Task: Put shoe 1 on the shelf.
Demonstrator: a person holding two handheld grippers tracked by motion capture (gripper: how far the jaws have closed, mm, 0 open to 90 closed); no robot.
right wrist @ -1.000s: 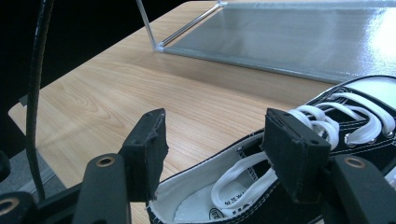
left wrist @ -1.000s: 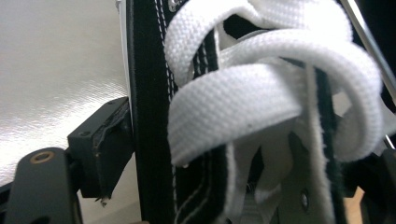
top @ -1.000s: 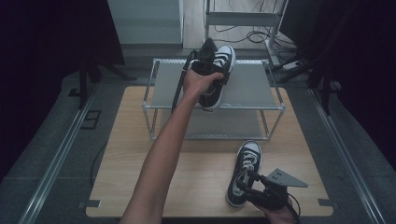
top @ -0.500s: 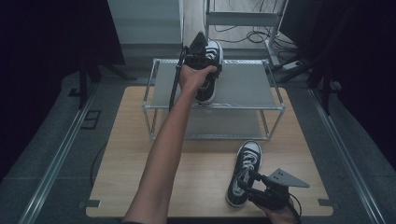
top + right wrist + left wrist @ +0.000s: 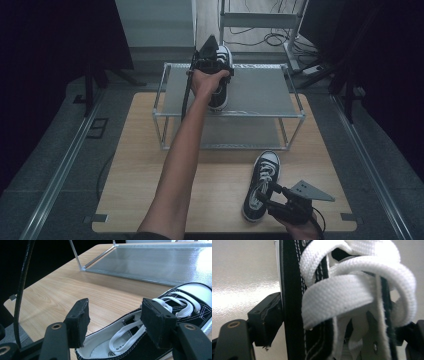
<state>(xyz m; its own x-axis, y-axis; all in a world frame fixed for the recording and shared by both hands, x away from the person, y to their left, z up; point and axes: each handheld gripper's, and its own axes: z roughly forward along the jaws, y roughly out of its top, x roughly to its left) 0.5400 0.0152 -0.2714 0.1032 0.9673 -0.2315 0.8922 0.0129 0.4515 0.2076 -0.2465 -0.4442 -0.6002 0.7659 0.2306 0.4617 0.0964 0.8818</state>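
Note:
A black sneaker with white laces and toe cap (image 5: 221, 95) rests on the top shelf of a metal rack (image 5: 260, 114), near its far left. My left gripper (image 5: 214, 67) is shut on it from above. In the left gripper view the jaws press on the sneaker's laced upper (image 5: 342, 302). A second matching sneaker (image 5: 262, 182) lies on the wooden table (image 5: 145, 165) at the front right. My right gripper (image 5: 268, 194) stands open at its heel end. In the right gripper view the pads (image 5: 78, 322) sit apart over the sneaker's (image 5: 180, 307) heel opening.
The rack has a lower shelf (image 5: 155, 262) level with the table, seen ahead of the right gripper. A cable (image 5: 186, 95) trails down from the left gripper. Dark floor and rails (image 5: 65, 165) flank the table; cables lie on the floor behind the rack.
My left gripper has carried the sneaker a little to the left along the top shelf. The right gripper has stayed put at the second sneaker's heel.

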